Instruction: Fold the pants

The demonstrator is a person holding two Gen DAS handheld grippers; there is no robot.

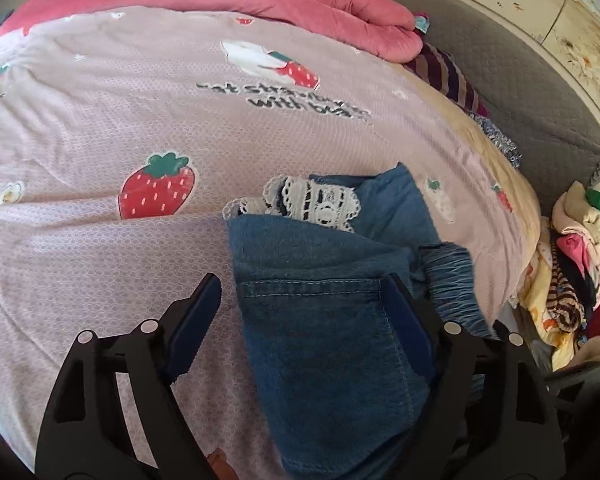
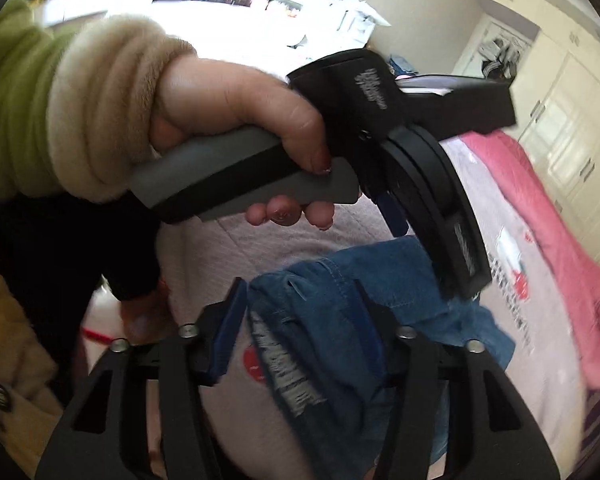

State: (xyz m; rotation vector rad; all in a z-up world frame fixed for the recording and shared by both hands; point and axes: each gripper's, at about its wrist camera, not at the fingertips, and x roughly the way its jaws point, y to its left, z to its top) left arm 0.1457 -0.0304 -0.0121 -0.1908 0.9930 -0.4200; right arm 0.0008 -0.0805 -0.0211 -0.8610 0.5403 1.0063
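Blue denim pants (image 1: 324, 312) with white lace trim (image 1: 312, 200) lie folded in a bundle on the pink strawberry bedsheet (image 1: 100, 128). My left gripper (image 1: 300, 304) is open above the bundle, its right finger against the denim. In the right wrist view my right gripper (image 2: 300, 308) is open around the pants (image 2: 320, 320), which show a frayed rip (image 2: 288, 372). The left gripper, held in a hand (image 2: 236, 104), hovers just beyond it.
A pink quilt (image 1: 260, 4) lies at the far side of the bed. A grey headboard cover (image 1: 520, 92) stands on the right. A pile of mixed clothes (image 1: 572, 272) lies beside the bed. White cupboards (image 2: 572, 128) stand along the wall.
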